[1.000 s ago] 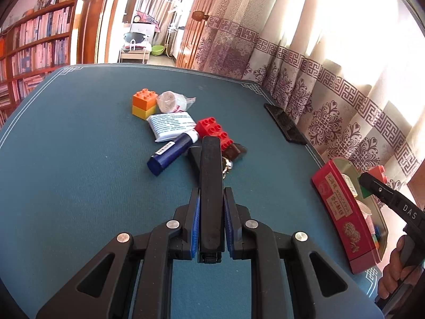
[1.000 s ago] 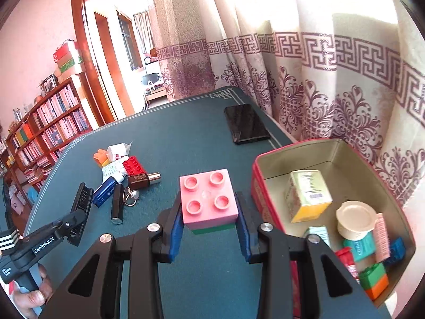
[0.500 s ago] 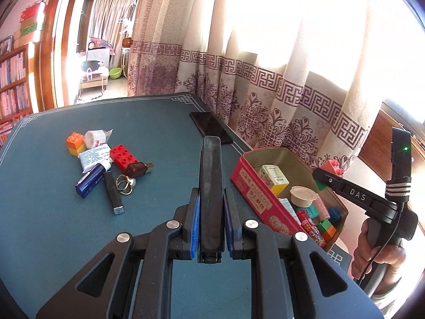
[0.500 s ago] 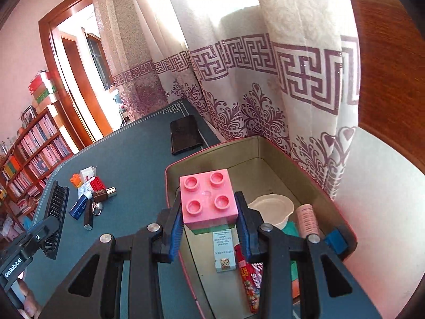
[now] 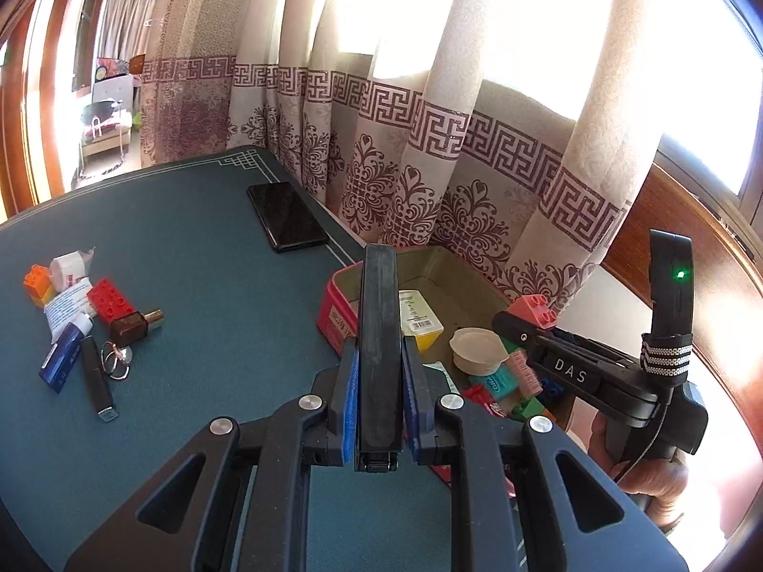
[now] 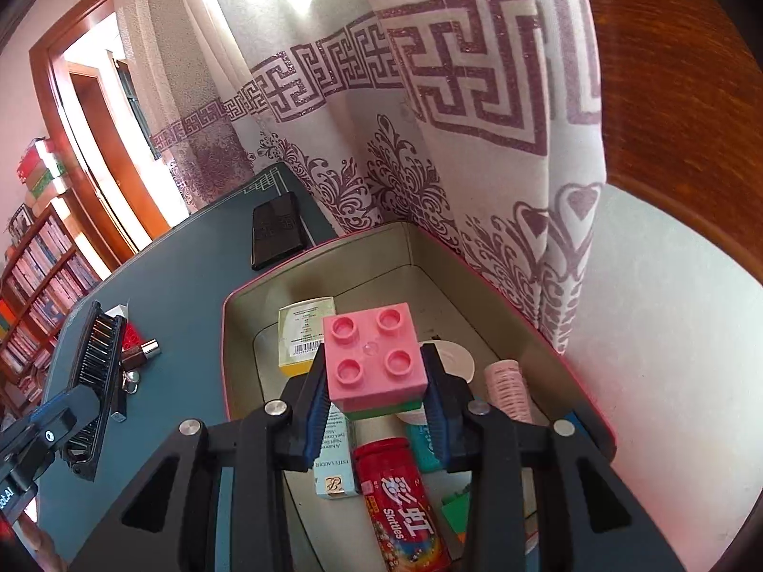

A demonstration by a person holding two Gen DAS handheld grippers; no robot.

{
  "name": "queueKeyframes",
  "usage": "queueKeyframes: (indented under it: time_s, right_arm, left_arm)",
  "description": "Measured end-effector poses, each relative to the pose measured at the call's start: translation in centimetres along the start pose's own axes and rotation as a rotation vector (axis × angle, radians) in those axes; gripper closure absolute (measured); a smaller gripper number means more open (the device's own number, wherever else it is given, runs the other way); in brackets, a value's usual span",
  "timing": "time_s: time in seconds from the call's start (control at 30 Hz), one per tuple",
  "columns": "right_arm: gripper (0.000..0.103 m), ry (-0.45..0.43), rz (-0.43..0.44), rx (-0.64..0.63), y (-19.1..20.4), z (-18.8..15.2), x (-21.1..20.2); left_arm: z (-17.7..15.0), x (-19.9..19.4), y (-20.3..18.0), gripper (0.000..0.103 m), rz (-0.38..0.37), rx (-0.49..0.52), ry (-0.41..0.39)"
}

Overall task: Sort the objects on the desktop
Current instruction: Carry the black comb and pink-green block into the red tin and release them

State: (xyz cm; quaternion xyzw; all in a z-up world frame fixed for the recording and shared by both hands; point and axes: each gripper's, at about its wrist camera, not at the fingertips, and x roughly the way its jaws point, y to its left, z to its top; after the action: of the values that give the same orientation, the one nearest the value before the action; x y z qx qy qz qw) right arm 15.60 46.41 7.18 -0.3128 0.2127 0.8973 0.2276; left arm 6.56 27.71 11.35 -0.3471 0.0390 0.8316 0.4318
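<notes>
- My right gripper (image 6: 376, 395) is clamped on a pink brick (image 6: 374, 357) with a green one under it, hovering over the open tin (image 6: 229, 333), not yet let go.
- My left gripper (image 5: 379, 381) is clenched on a black comb (image 5: 378, 333), its tip out over the tin's near wall.
- Already in the tin: yellow box (image 6: 305, 333), white lid (image 6: 453, 357), Skittles tube (image 6: 400, 500), pink roll (image 6: 508, 391), carton, other bricks. My guess is well past half done.
- Left on the table (image 5: 190, 286): red brick (image 5: 110, 300), orange brick (image 5: 37, 279), blue tube (image 5: 62, 357), black stick (image 5: 97, 381), key ring (image 5: 117, 362), brown piece, white wrapped bits. Phone (image 5: 286, 221) sits well apart near the far edge; unclear if it counts.
- Room: the bare tin floor behind the brick looks like the freest drop spot.
- Edges: the tin sits right at the table's edge against the curtain (image 6: 429, 167), so little room on that side.
- My two grippers are near each other over the tin; they could bump if both drop together.
</notes>
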Motion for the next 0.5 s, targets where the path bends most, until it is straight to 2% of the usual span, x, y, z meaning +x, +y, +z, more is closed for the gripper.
queueKeyframes:
  time_s: [0.17, 0.33, 0.43, 0.5]
  right_arm:
    - [0.064, -0.006, -0.044, -0.015, -0.4, 0.3, 0.0]
    - [0.063, 0.012, -0.071, 0.000, -1.2, 0.4, 0.5]
    - [0.062, 0.021, -0.075, 0.013, -1.4, 0.3, 1.0]
    - [0.058, 0.022, -0.093, 0.003, -1.4, 0.1, 1.2]
  left_arm:
    - [1.7, 2.6, -1.9, 0.086, -0.068, 0.038, 0.032]
    - [2.0, 5.0, -3.2, 0.085, -0.123, 0.070, 0.072]
    - [1.7, 6.2, -3.1, 0.084, -0.125, 0.078, 0.114]
    - [1.5, 6.3, -2.4, 0.082, -0.125, 0.067, 0.113]
